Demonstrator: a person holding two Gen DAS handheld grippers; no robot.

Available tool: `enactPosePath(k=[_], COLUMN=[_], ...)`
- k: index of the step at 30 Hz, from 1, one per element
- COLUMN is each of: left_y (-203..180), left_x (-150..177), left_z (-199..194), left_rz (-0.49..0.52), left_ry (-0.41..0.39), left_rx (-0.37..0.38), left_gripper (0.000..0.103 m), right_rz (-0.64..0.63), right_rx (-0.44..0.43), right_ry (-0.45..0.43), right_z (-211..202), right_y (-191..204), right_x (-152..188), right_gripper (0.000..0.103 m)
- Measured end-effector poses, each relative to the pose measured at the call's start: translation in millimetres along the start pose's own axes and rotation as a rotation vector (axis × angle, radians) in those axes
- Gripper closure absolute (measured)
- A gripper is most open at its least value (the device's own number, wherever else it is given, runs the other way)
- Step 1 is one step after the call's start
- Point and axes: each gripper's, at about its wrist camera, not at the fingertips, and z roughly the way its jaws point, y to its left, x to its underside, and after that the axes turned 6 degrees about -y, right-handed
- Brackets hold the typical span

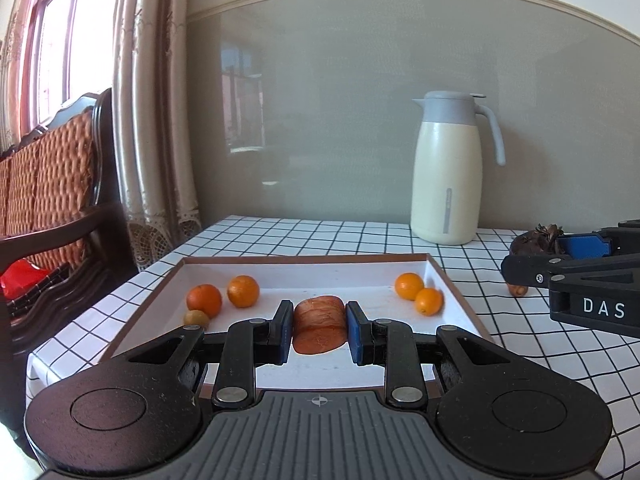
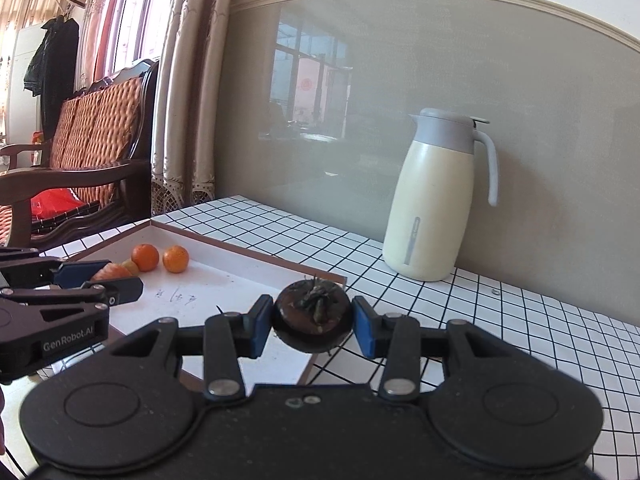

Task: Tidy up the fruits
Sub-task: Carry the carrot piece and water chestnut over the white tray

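My left gripper (image 1: 319, 330) is shut on an orange-red ridged fruit (image 1: 319, 324) and holds it over the near part of a white tray (image 1: 304, 270) with a brown rim. Two oranges (image 1: 243, 290) and a small yellowish fruit (image 1: 196, 317) lie at the tray's left. Two small oranges (image 1: 418, 292) lie at its right. My right gripper (image 2: 313, 322) is shut on a dark brown round fruit (image 2: 313, 320) with a dried calyx, above the tray's right rim (image 2: 320, 272). The right gripper also shows in the left wrist view (image 1: 536, 258), right of the tray.
A cream thermos jug (image 1: 448, 176) with a grey lid stands at the back of the checked tablecloth (image 1: 360, 236), against the grey wall. A small brownish thing (image 1: 519, 289) lies under the right gripper. A wooden sofa (image 1: 48, 184) and curtains stand left of the table.
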Motion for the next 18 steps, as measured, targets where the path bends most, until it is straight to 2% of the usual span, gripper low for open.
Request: enactPosePath(k=[18], left_y=[48], left_x=[-3], left_z=[15], left_rz=[-0.008], left_ry=[0.002], left_rx=[-0.082], left_gripper=[0.075], right_rz=[-0.018], right_rx=[-0.053], right_ry=[0.000], right_z=[24], right_y=[28], right_x=[-7], right_gripper=[0.069])
